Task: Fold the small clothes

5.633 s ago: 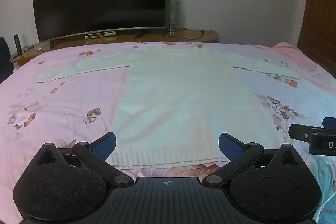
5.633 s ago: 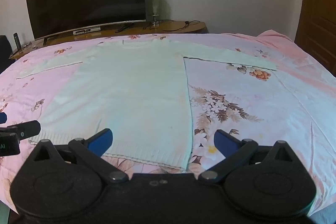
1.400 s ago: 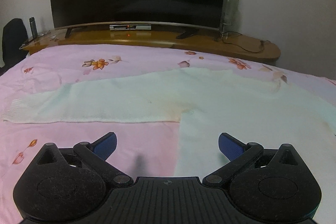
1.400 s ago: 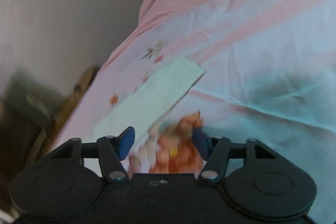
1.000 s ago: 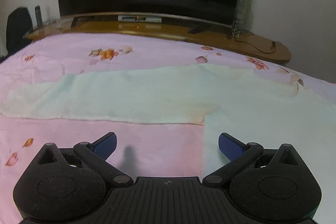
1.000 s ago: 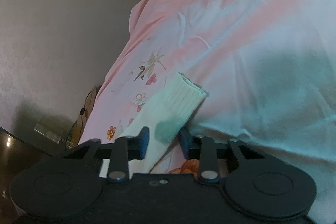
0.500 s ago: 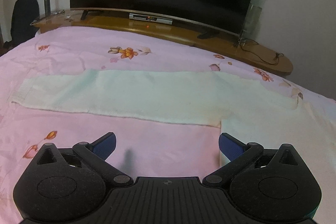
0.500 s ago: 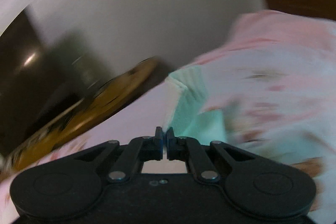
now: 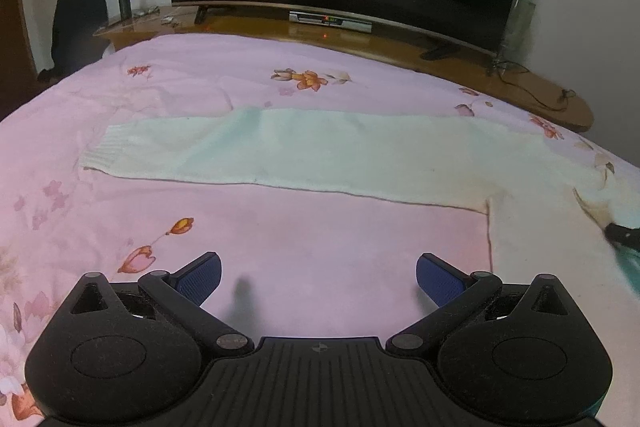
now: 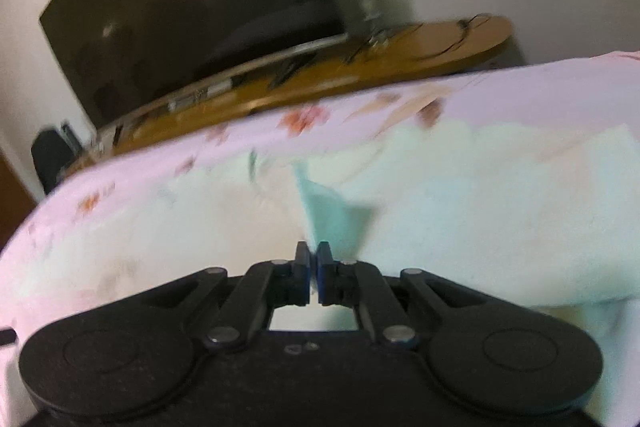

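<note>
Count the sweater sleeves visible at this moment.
2: one sleeve lies flat across the bedspread; the other sleeve is pinched in the right gripper, above the sweater body.

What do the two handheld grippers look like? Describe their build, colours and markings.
Both match. The left gripper has a matte black body with two round lobes, triangular cut-outs, silver pivot pins, a ribbed centre plate with a small round mark, and blue textured pads. The right gripper has the same black linkage and blue pads. No cables or sleeves show.
</note>
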Demonstrator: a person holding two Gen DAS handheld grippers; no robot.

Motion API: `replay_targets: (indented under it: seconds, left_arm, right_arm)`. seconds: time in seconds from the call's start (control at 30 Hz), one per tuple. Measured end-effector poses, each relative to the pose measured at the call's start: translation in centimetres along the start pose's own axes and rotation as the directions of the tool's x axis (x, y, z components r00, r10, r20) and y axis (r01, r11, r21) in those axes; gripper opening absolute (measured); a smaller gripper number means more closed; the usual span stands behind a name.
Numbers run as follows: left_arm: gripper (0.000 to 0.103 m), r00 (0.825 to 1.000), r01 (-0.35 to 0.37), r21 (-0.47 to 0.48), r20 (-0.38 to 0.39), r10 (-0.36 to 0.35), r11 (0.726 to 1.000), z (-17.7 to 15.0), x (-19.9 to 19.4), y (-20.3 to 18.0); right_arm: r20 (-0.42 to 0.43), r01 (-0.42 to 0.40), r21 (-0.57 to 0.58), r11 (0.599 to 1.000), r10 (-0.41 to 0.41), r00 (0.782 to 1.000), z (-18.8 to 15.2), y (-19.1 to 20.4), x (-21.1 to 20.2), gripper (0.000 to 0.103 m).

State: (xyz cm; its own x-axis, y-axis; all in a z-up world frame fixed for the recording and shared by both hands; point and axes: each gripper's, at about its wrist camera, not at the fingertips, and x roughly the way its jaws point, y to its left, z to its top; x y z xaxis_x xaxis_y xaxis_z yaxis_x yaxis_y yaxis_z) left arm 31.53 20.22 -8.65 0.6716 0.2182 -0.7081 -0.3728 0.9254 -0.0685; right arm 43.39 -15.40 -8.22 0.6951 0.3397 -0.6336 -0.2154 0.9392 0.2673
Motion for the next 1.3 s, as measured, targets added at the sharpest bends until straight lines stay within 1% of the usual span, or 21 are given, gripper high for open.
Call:
replay_targets:
  seconds: [0.1, 0.17, 0.2, 0.23, 0.27, 0.3, 0.37, 0.43, 0.5, 0.6, 0.67, 0.73, 0.77, 0.8, 0.83, 0.87, 0.9, 1.0, 1.07, 1.13, 1.3]
  left_arm:
    - [0.103, 0.999, 0.039, 0.015, 0.008, -0.040, 0.999, 0.3, 0.0, -1.5]
    - [0.100, 0.995, 0.095, 0.029, 0.015, -0.096, 0.995, 0.8, 0.2, -3.5]
    - [0.073, 0.991, 0.129, 0.039, 0.017, -0.129, 0.991, 1.1, 0.4, -4.7]
    - [0.061, 0.986, 0.165, 0.049, 0.000, -0.165, 0.985, 1.5, 0.9, -6.2]
    - [0.055, 0.980, 0.201, 0.050, -0.018, -0.200, 0.978, 1.8, 1.4, -7.7]
    - [0.055, 0.969, 0.248, 0.043, -0.026, -0.247, 0.968, 2.1, 1.8, -9.1]
    - [0.056, 0.938, 0.345, 0.027, -0.046, -0.344, 0.938, 2.5, 2.9, -12.3]
    - [0.056, 0.899, 0.432, -0.006, -0.084, -0.430, 0.902, 2.7, 4.3, -15.5]
    - [0.056, 0.873, 0.473, -0.020, -0.123, -0.472, 0.881, 2.7, 5.6, -18.4]
    - [0.056, 0.832, 0.518, -0.079, -0.184, -0.524, 0.851, 2.6, 8.0, -21.6]
    - [0.055, 0.820, 0.521, -0.107, -0.213, -0.532, 0.847, 2.4, 9.4, -23.1]
    - [0.055, 0.822, 0.520, -0.113, -0.201, -0.532, 0.846, 2.6, 10.0, -24.0]
    - [0.051, 0.822, 0.521, -0.115, -0.198, -0.534, 0.846, 2.5, 10.1, -24.4]
    - [0.022, 0.824, 0.518, -0.117, -0.197, -0.531, 0.847, 2.7, 10.3, -24.6]
    - [0.006, 0.829, 0.505, -0.110, -0.212, -0.517, 0.856, 2.7, 10.8, -24.8]
    - [0.003, 0.831, 0.500, -0.109, -0.218, -0.512, 0.859, 2.6, 11.1, -24.8]
    - [0.003, 0.830, 0.506, -0.108, -0.209, -0.518, 0.856, 2.7, 11.3, -24.7]
    - [0.003, 0.851, 0.506, -0.042, -0.139, -0.506, 0.862, 3.4, 9.8, -23.8]
    - [0.003, 0.861, 0.500, -0.024, -0.092, -0.500, 0.866, 4.2, 8.6, -22.4]
    - [0.003, 0.877, 0.477, -0.020, -0.059, -0.478, 0.878, 5.3, 8.0, -20.4]
    - [0.003, 0.903, 0.424, -0.043, -0.054, -0.426, 0.905, 6.4, 8.4, -15.5]
  right_arm:
    - [0.050, 0.012, -0.086, 0.996, -0.007, 0.999, -0.8, 1.5, -1.4, 0.030]
    - [0.093, 0.012, -0.094, 0.995, -0.003, 0.996, -1.1, 1.5, -3.4, 0.031]
    - [0.117, 0.024, -0.090, 0.996, -0.013, 0.993, -1.2, 0.9, -4.8, 0.031]
    - [0.134, 0.036, -0.076, 0.996, -0.026, 0.991, -1.4, 0.2, -6.0, 0.031]
    - [0.143, 0.048, -0.056, 0.997, -0.040, 0.989, -1.5, -0.7, -6.8, 0.031]
    - [0.150, 0.065, -0.025, 0.998, -0.061, 0.987, -1.5, -1.6, -7.7, 0.031]
    - [0.164, 0.101, 0.035, 0.994, -0.105, 0.981, -1.9, -3.8, -9.7, 0.032]
    - [0.168, 0.119, 0.091, 0.989, -0.133, 0.977, -2.3, -5.7, -10.9, 0.032]
    - [0.172, 0.140, 0.138, 0.981, -0.163, 0.972, -3.0, -7.6, -12.4, 0.032]
    - [0.171, 0.176, 0.187, 0.966, -0.208, 0.963, -3.8, -9.9, -13.7, 0.032]
    - [0.168, 0.191, 0.220, 0.957, -0.230, 0.959, -4.3, -11.3, -14.5, 0.032]
    - [0.170, 0.203, 0.246, 0.948, -0.248, 0.954, -4.9, -12.4, -14.8, 0.032]
    - [0.169, 0.208, 0.259, 0.943, -0.256, 0.952, -5.2, -13.0, -15.1, 0.032]
    - [0.166, 0.211, 0.269, 0.940, -0.261, 0.951, -5.3, -13.3, -15.1, 0.032]
    - [0.162, 0.215, 0.282, 0.935, -0.268, 0.950, -5.5, -13.8, -15.1, 0.032]
    - [0.158, 0.217, 0.295, 0.930, -0.272, 0.949, -5.7, -14.2, -15.2, 0.032]
    - [0.154, 0.219, 0.303, 0.927, -0.275, 0.949, -5.7, -14.5, -14.9, 0.032]
    - [0.139, 0.220, 0.327, 0.919, -0.277, 0.951, -5.8, -15.0, -14.3, 0.032]
    - [0.137, 0.219, 0.323, 0.921, -0.274, 0.952, -5.7, -15.1, -14.1, 0.032]
    - [0.133, 0.210, 0.314, 0.926, -0.262, 0.956, -5.5, -14.9, -13.9, 0.033]
    - [0.120, 0.185, 0.280, 0.942, -0.225, 0.967, -4.7, -13.8, -12.3, 0.034]
